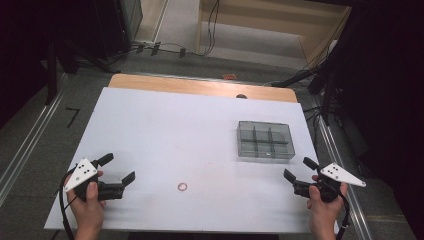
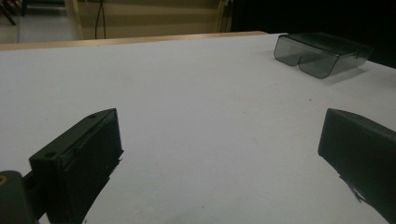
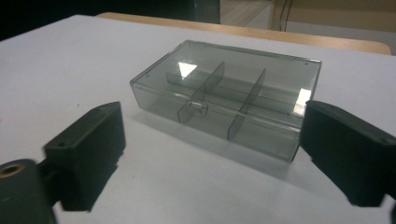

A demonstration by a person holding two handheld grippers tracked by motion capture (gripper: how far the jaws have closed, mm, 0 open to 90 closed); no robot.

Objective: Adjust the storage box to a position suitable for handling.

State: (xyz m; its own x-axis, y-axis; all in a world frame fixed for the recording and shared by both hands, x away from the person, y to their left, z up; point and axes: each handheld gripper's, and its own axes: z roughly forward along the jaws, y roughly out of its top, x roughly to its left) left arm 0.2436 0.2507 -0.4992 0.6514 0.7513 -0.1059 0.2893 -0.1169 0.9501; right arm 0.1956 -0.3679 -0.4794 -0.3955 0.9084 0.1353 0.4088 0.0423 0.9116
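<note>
A clear grey compartment box (image 1: 265, 139) with its lid closed sits on the white table (image 1: 170, 130) at the right; dividers split it into several cells. A small pinkish ring (image 1: 182, 186) lies near the front edge, between the hands. My left gripper (image 1: 117, 170) rests at the front left, jaws open and empty, pointing right. In the left gripper view the box (image 2: 322, 52) lies far off at the upper right. My right gripper (image 1: 297, 170) is at the front right, open, just short of the box. In the right gripper view the box (image 3: 229, 95) lies close ahead of the empty jaws.
A bare wooden strip (image 1: 200, 86) runs along the table's far edge. Beyond it lie cables (image 1: 165, 49) on the floor and dark equipment stands at both sides. The table's right edge (image 1: 311, 135) passes close to the box.
</note>
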